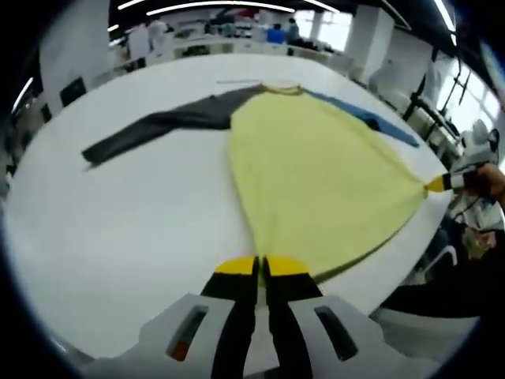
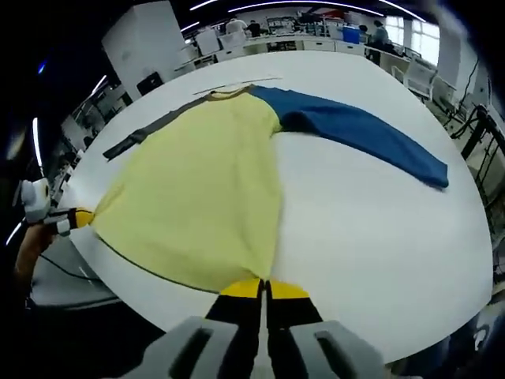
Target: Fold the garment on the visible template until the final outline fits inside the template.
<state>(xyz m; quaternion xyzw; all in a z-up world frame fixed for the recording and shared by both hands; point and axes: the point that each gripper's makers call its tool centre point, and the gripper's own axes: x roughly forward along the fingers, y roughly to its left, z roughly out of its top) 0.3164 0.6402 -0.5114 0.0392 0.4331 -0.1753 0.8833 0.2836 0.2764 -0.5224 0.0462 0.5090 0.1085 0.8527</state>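
Note:
A long-sleeved shirt with a yellow body, a dark grey sleeve and a blue sleeve lies spread flat on a white table. My left gripper is shut on one bottom corner of the hem. My right gripper is shut on the other hem corner; it also shows at the right in the left gripper view, and the left gripper appears at the left in the right gripper view. The hem is stretched taut between them.
A thin pale line, possibly the template edge, runs on the table beyond the collar. Past the table stand desks, chairs and people in the background. The table's near edge lies just under both grippers.

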